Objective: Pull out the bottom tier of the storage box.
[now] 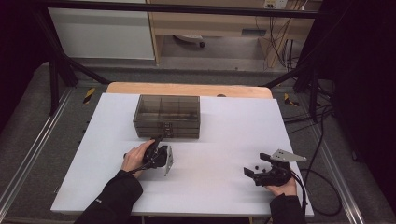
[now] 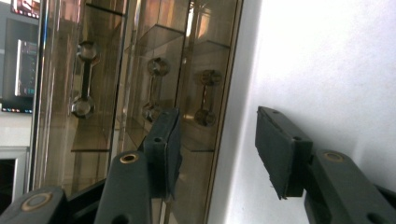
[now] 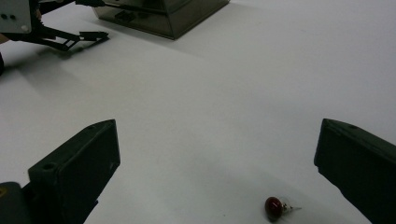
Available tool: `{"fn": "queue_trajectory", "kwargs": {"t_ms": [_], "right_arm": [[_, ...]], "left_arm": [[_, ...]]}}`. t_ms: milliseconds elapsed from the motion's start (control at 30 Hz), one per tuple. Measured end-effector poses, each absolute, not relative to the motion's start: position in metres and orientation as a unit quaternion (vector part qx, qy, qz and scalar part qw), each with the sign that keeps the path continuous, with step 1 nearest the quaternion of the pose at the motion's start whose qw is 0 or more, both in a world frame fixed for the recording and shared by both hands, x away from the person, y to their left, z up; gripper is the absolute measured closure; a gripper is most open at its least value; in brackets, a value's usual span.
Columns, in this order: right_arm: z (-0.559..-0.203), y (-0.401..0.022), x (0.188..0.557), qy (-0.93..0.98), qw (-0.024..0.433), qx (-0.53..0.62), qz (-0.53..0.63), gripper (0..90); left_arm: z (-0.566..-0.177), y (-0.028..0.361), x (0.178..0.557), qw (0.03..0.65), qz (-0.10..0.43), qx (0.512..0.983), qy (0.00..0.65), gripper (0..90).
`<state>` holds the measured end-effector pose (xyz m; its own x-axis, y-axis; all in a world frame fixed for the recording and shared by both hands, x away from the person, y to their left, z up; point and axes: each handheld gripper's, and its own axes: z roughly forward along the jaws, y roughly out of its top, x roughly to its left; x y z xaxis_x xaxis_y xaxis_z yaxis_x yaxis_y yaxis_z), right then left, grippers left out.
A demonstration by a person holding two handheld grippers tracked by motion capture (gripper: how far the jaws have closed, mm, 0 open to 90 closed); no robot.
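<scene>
The smoked transparent plastic drawer box (image 1: 166, 116) stood at the far centre, its compartments looking empty. The left gripper (image 1: 161, 138) reached its drawer handles (image 2: 204, 96), jaws parted around nothing. The right gripper (image 1: 254, 171) rested wide open near right, beside a small red bead earring (image 3: 275, 206)

My left hand (image 1: 136, 156) is holding the left tongs (image 1: 160, 138) turned on their side and pointing forward, jaws standing partly apart with nothing pressed between them. My right hand (image 1: 281, 186) is holding the right tongs (image 1: 254, 164) low, pointing leftward, jaws spread wide.
</scene>
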<state>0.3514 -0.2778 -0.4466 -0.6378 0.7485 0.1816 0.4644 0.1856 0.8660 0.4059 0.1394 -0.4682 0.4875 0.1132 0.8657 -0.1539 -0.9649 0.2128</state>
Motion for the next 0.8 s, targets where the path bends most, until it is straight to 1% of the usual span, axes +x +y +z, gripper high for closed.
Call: {"fn": "queue_trajectory", "kwargs": {"t_ms": [167,200,300,767,800], "right_arm": [[-0.447,-0.278,0.351,0.756,0.143,0.401,0.497,0.7],[-0.446,-0.278,0.351,0.756,0.142,0.402,0.497,0.7],[-0.446,-0.278,0.351,0.756,0.142,0.402,0.497,0.7],[-0.446,-0.278,0.351,0.755,0.142,0.402,0.498,0.7],[-0.446,-0.278,0.351,0.755,0.143,0.402,0.498,0.7]], "left_arm": [[-0.472,0.137,0.407,0.123,0.515,0.848,-0.020,53.1],[-0.474,0.137,0.407,0.121,0.518,0.847,-0.023,55.2],[-0.475,0.135,0.408,0.113,0.526,0.843,-0.028,57.2],[-0.484,0.131,0.413,0.101,0.555,0.825,-0.032,65.4],[-0.485,0.131,0.413,0.100,0.557,0.824,-0.033,67.0]]}}
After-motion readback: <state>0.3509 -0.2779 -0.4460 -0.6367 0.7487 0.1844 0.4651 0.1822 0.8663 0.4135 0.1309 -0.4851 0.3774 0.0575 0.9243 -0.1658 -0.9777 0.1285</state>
